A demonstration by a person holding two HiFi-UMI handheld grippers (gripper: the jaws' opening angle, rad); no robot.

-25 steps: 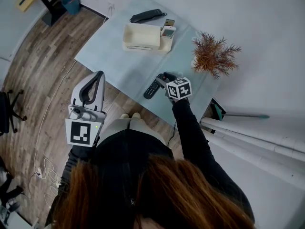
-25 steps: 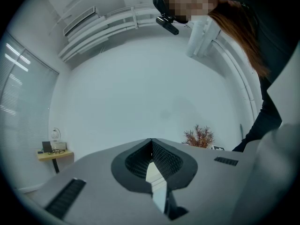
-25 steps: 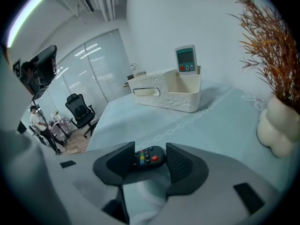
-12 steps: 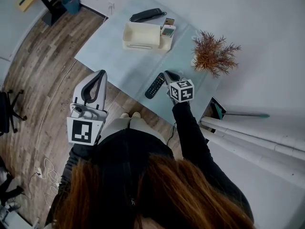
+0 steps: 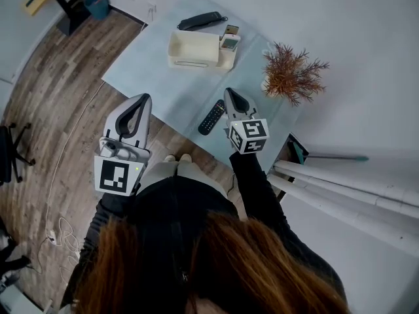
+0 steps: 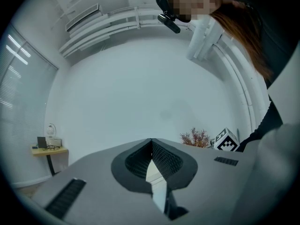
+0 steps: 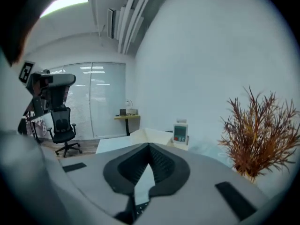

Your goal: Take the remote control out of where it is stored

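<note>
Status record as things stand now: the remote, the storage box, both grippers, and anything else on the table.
remote control: black, flat on the table, outside the box, not held
storage box: cream, nothing visible in its main compartment
side slot: small white device with a screen standing in it
behind box: long black object lying on the table
right gripper: jaws shut, nothing between them, beside the remote
left gripper: jaws shut, empty, near the table's front edge
plant: far side of the right gripper
</note>
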